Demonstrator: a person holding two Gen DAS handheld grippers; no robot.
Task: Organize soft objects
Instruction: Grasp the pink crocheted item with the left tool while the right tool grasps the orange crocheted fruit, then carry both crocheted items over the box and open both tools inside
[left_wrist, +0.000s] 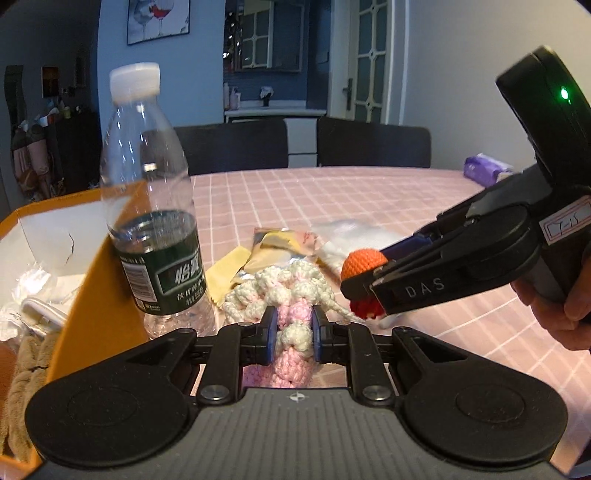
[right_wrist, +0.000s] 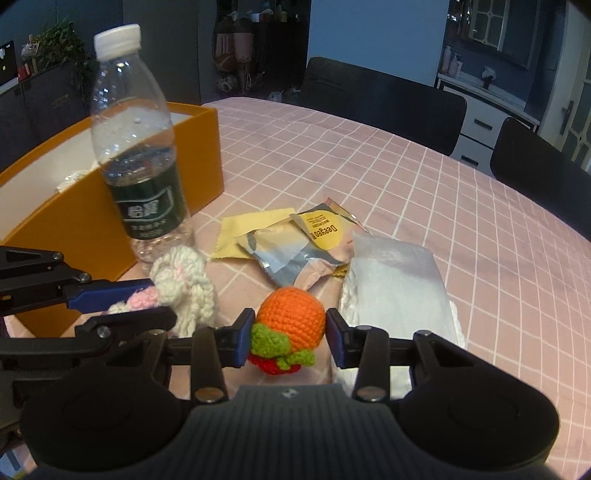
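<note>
My left gripper (left_wrist: 294, 336) is shut on a pink and white crocheted toy (left_wrist: 291, 317), held low over the pink checked tablecloth; it also shows in the right wrist view (right_wrist: 184, 291). My right gripper (right_wrist: 290, 338) is shut on an orange crocheted toy (right_wrist: 291, 321) with green and red parts. In the left wrist view the right gripper (left_wrist: 364, 286) holds that orange toy (left_wrist: 362, 264) just right of the pink toy. The orange box (right_wrist: 88, 221) stands at the left.
A clear water bottle (right_wrist: 138, 155) stands by the box. A yellow cloth (right_wrist: 247, 236), a snack wrapper (right_wrist: 306, 243) and a white padded pack (right_wrist: 395, 288) lie on the table (right_wrist: 443, 184). The box (left_wrist: 99, 280) holds soft white and brown things. Dark chairs stand at the far edge.
</note>
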